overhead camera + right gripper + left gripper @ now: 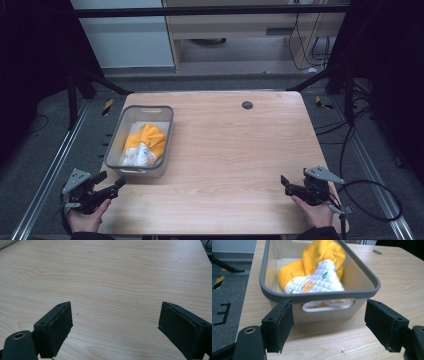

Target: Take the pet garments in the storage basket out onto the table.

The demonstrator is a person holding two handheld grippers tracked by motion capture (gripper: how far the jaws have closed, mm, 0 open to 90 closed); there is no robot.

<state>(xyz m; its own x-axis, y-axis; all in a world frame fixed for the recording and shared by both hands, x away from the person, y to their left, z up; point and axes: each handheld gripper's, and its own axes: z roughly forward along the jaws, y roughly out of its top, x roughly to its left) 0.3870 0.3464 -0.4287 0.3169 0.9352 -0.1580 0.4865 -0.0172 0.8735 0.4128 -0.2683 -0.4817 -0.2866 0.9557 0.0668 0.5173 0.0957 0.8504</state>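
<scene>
A grey plastic bin (141, 142) stands on the left part of the wooden table (235, 150), and in it lies a yellow and white quilted oven mitt (144, 144). In the left gripper view the bin (319, 296) is close ahead, its handle slot facing me, with the mitt (319, 280) bunched inside. My left gripper (119, 184) hovers at the table's front left corner, just short of the bin, open with nothing between its pads (279, 325). My right gripper (284, 182) rests near the front right edge, open over bare wood (115, 325).
A small dark round grommet (247, 105) sits in the tabletop at the back. Black frame legs and cables stand on the grey floor around the table. A cable (372, 205) loops from the right gripper off the table's right edge.
</scene>
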